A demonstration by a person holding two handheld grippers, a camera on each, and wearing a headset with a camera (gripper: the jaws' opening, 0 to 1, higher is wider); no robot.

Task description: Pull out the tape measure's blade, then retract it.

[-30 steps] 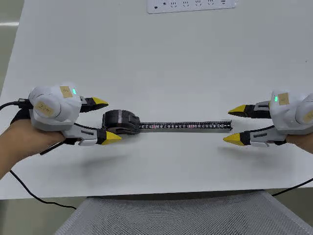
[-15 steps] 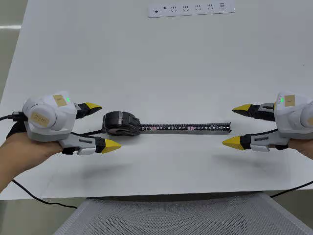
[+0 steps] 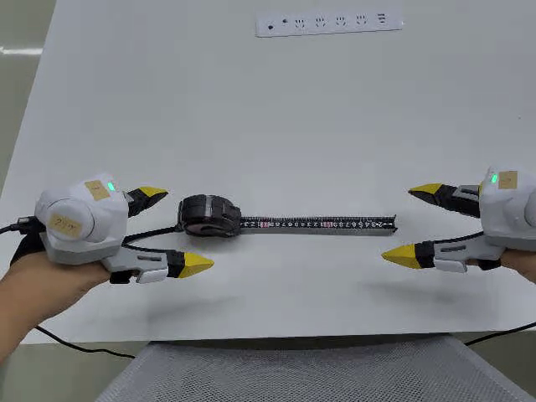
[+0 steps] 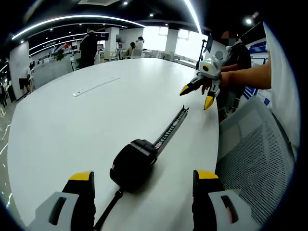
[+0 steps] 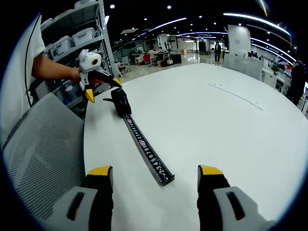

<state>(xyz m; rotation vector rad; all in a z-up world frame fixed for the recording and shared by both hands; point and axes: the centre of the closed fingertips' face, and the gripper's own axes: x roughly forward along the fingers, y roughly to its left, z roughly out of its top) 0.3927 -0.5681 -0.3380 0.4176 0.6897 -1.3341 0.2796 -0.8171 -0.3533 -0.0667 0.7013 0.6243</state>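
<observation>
You are holding the left gripper [image 3: 188, 229] and right gripper [image 3: 397, 223] released, flanking the case [image 3: 209, 216] and extended blade [image 3: 318, 224], touching neither.

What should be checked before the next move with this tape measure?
1. The blade is out, flat on the table: ok.
2. The left gripper is open: ok.
3. The case is gripped: not ok; no gripper touches it.
4. The blade's end is held: not ok; the right gripper is open, not touching it.
5. The blade would spring back by itself: cannot tell.
</observation>
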